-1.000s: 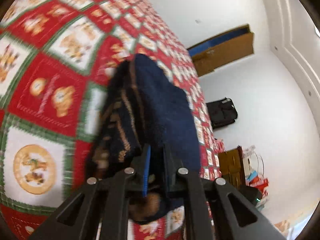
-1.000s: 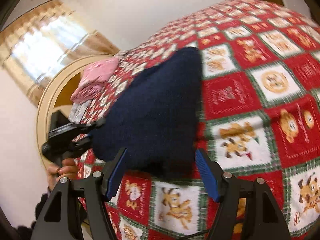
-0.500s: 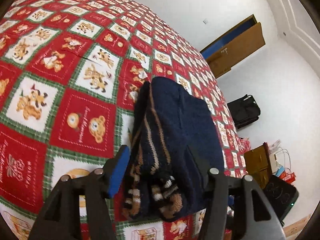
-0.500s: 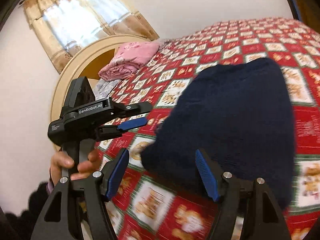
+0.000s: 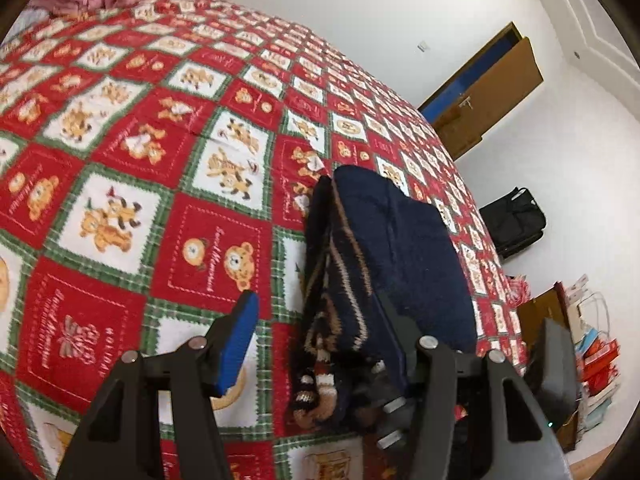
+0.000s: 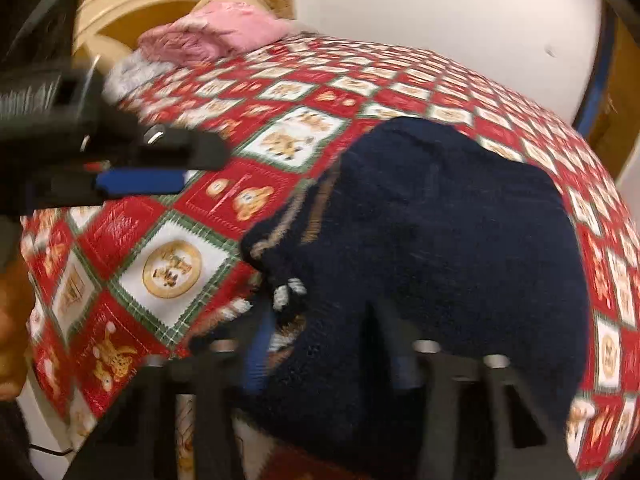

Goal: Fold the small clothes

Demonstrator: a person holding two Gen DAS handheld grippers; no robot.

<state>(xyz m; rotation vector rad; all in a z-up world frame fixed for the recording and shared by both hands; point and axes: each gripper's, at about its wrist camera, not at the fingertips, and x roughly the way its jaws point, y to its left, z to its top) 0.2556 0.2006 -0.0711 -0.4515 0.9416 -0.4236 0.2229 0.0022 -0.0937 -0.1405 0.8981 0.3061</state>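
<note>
Left tool (image 5: pixel 316 344) agape beside unlabelled navy sweater (image 5: pixel 400 248)

My left tool (image 5: pixel 316 344) has let go of the sweater (image 5: pixel 384 264); my right tool (image 6: pixel 328 356) has closed in around its near edge.

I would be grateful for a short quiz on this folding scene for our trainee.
1. True or false: the left tongs are shut on the navy sweater.
2. What lies at the far end of the bed? A: a pink bundle. B: a green towel. C: a white pillow.
3. What colour are the pads of the left tongs?
Key: 1 false; 2 A; 3 blue.
</note>
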